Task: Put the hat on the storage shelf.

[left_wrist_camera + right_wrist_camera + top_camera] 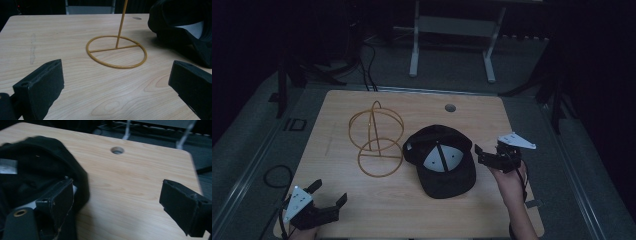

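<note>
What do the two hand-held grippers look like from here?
Both are black. The left hand-held gripper has two blocky jaws and a grey three-cornered plate on top; the right hand-held gripper carries a similar plate. Forearms look bare, no sleeves visible.

Both grippers are black, each with two blocky, flat-faced jaws. The left gripper (328, 198) carries a grey three-cornered plate (297, 202) on top, at about 9 o'clock from its jaws. The right gripper (486, 155) bears a like plate (516, 140) at 2 o'clock. A brass-coloured rivet (20, 213) sits at the base of its worn, frayed-edged jaw. The forearms are bare, no sleeves.
</note>
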{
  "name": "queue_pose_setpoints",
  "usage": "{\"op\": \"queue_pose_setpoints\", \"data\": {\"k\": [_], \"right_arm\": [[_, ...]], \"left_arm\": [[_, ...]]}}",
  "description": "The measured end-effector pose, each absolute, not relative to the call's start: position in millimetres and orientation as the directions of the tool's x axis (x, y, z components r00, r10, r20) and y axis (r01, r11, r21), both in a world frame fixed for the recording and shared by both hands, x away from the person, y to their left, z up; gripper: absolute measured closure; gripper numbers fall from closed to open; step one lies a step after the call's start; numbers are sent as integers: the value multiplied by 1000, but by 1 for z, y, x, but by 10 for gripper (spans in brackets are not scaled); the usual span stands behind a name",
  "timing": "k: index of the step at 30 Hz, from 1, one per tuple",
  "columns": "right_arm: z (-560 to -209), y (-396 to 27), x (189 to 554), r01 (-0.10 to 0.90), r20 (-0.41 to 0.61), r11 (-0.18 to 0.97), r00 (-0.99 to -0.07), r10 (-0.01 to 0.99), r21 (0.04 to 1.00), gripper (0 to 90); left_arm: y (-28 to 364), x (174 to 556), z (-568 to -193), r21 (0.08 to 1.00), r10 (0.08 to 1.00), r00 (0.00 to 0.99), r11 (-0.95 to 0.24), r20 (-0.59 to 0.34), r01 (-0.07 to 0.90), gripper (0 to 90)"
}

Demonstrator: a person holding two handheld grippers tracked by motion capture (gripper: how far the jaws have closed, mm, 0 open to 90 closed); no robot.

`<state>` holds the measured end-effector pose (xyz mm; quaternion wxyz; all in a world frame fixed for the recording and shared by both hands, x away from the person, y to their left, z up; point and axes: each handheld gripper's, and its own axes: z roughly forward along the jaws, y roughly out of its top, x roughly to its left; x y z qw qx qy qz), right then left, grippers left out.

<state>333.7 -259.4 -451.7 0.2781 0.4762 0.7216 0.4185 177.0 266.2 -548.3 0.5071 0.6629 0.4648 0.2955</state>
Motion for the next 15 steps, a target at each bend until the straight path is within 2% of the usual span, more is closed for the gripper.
{"op": "queue_pose_setpoints", "data": {"k": [4,9,15], "right_arm": [[-452,-246,341,445,-23,238,-436,899,863,129],[-453,-230,351,431,-74,296,-461,884,853,226],[-456,-212,365,443,-80,332,-498,864,833,276]], "left_arm": [[267,177,-548,947,916,392,-45,-87,317,4],[267,177,-549,946,915,394,-50,-85,319,4],[269,177,-549,948,919,386,-43,-86,315,4]]}}
